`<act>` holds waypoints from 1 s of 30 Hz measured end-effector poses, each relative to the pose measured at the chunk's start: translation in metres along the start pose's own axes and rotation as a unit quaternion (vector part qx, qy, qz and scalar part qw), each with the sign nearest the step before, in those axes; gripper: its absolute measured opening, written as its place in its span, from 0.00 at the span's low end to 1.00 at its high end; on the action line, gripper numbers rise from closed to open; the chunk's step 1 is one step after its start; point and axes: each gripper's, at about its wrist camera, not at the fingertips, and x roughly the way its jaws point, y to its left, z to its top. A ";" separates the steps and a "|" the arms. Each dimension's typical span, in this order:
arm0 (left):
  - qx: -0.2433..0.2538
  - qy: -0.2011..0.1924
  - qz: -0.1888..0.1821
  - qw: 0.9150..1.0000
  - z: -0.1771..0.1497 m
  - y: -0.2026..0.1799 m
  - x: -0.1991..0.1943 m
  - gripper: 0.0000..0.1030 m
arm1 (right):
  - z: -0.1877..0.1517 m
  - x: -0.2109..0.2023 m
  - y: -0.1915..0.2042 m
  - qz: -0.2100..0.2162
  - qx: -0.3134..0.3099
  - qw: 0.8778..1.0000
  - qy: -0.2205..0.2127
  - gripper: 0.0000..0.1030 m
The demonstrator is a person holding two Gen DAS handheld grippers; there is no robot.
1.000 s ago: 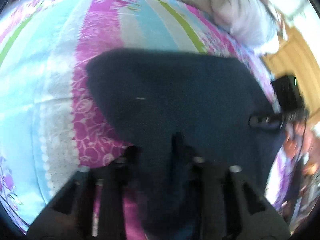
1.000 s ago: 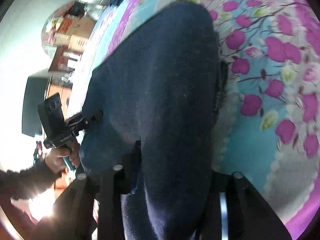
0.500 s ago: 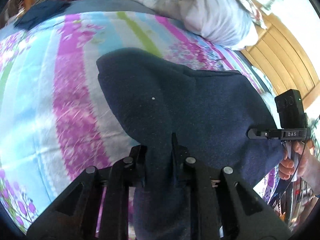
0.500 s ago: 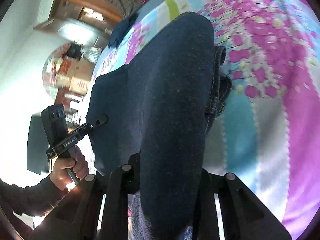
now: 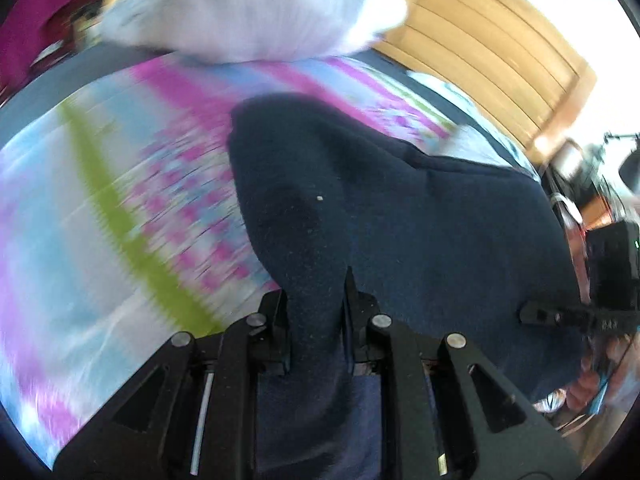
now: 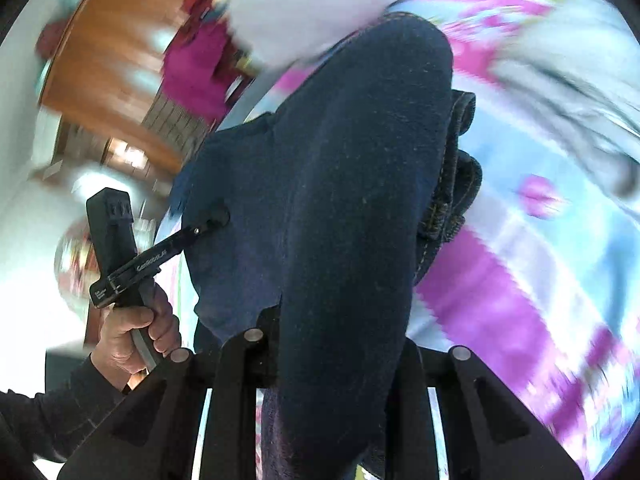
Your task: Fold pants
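The dark navy pants hang lifted between both grippers above the flowered bedsheet. My left gripper is shut on a thick fold of the cloth, which bulges up between its fingers. My right gripper grips the pants' other edge at the far right of the left wrist view. In the right wrist view the pants drape over my right gripper, shut on them, hiding its right finger. A seamed hem hangs beside them. A hand holds the left gripper, clamped on the far edge.
A white pillow or quilt lies at the head of the bed, just beyond the pants. Wooden panelling runs behind it. A magenta cloth and wooden furniture stand off the bed's side.
Both grippers have risen and swung across the bed toward the pillow, carrying the pants along. Both views have rolled. The two grips on the cloth have held.
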 end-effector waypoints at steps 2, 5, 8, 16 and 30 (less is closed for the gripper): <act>0.037 0.010 -0.013 0.999 0.018 -0.024 0.020 0.18 | -0.013 -0.019 -0.014 -0.009 0.040 0.999 -0.032 0.24; 0.081 0.032 -0.032 0.996 0.040 -0.051 0.050 0.19 | -0.032 -0.038 -0.032 -0.024 0.082 0.994 -0.068 0.24; 0.134 0.066 -0.053 0.987 0.055 -0.083 0.089 0.19 | -0.051 -0.046 -0.051 -0.031 0.125 0.988 -0.087 0.24; 0.189 0.112 -0.067 0.973 0.059 -0.129 0.139 0.19 | -0.073 -0.041 -0.093 -0.038 0.198 0.974 -0.102 0.24; 0.177 0.120 -0.014 0.977 0.053 -0.120 0.167 0.42 | -0.075 -0.023 -0.091 -0.085 0.200 0.971 -0.096 0.56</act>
